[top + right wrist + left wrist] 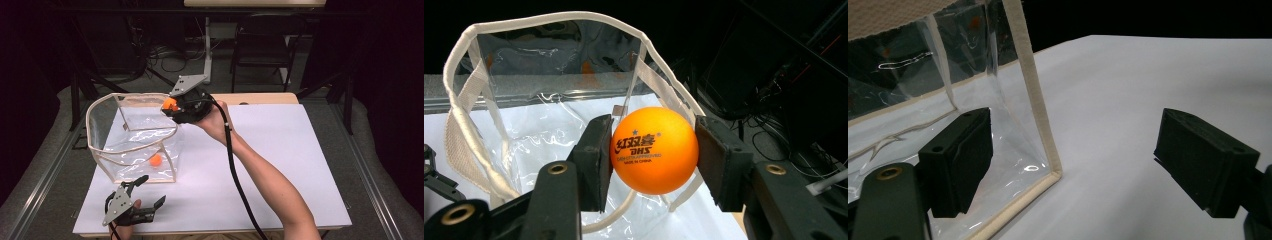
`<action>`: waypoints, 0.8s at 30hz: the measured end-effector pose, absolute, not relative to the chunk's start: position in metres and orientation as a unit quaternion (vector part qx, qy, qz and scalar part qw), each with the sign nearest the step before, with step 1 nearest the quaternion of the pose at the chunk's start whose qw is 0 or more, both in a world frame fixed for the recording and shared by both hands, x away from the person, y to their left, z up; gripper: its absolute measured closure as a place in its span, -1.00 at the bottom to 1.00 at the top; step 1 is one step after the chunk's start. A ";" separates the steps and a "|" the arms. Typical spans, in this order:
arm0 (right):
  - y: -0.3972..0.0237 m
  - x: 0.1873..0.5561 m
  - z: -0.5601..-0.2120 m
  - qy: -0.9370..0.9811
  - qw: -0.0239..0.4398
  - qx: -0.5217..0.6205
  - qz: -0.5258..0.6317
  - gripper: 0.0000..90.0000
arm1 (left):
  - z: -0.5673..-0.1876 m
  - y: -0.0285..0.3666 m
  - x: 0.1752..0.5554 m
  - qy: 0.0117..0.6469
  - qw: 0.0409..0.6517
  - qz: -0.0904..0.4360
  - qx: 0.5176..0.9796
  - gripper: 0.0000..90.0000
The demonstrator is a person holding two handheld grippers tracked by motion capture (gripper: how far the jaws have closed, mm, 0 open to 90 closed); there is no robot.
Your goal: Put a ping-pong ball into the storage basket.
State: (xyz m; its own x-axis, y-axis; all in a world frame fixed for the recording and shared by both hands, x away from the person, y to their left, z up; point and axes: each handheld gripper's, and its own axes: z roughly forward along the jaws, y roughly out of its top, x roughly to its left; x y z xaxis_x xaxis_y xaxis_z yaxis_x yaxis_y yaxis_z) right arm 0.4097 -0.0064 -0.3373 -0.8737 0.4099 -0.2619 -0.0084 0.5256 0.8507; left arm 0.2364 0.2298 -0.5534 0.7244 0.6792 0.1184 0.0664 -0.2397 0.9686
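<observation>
Right tool (653, 150) clenched on orange ball (655, 150), above clear bag (549, 75) rim; left tool (1073, 160) released.

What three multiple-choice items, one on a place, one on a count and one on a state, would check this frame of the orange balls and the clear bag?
1. Where is the ball held by the right claw?
A. at the clear bag's rim
B. on the table's right edge
C. on the floor

2. How many orange balls are in view?
A. one
B. two
C. four

3. How does the left claw stand?
A. shut on a ball
B. shut on the bag
C. open, holding nothing

Answers:
1 A: the held ball sits by the rim of the clear bag.
2 B: one is gripped, another ball lies inside the bag.
3 C: its jaws stand apart with bare table between.
</observation>
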 end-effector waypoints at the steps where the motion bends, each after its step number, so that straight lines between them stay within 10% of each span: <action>1: -0.005 0.410 -0.337 0.846 0.221 0.118 0.471 0.14 | -0.553 0.230 0.236 0.252 0.562 0.272 0.739 -0.65; 24: 0.010 0.407 -0.336 0.851 0.220 0.104 0.466 0.14 | -0.553 0.230 0.236 0.252 0.562 0.273 0.739 -0.65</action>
State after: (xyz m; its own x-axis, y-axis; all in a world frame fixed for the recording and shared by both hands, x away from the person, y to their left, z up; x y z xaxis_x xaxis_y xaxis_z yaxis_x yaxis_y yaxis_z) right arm 0.4074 0.0099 -0.3364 -0.8811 0.3830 -0.2775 -0.0274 0.5444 0.8384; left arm 0.2364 0.2302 -0.5533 0.7244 0.6789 0.1201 0.0650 -0.2407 0.9684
